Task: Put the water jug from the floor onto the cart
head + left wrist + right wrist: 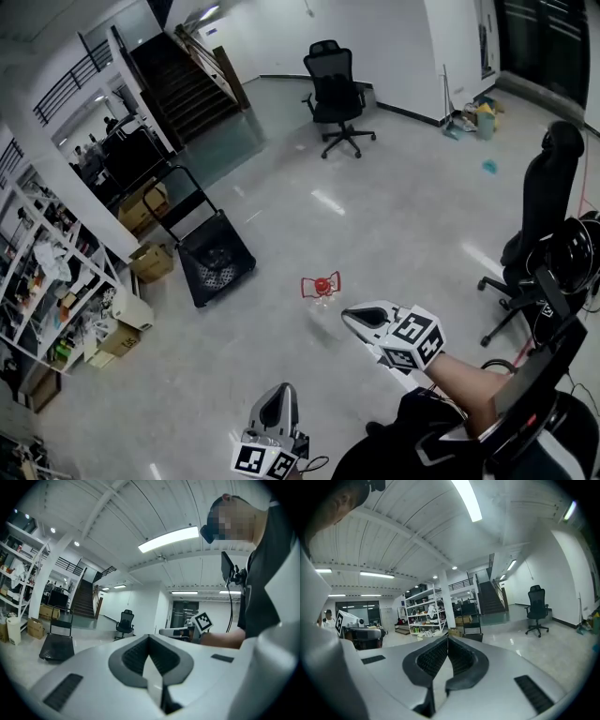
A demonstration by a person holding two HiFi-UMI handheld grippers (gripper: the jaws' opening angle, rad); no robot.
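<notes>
Water jug (321, 292): on floor, just right of cart (216, 261), untouched. Left gripper (280, 392), right gripper (352, 319): fingers pressed together, empty. Transfer pending.

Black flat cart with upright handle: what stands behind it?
Behind the black flat cart, past its handle, brown cardboard boxes are stacked; a smaller cardboard box sits beside its deck. The handle crosses part of the stack, so that part cannot be seen.
</notes>
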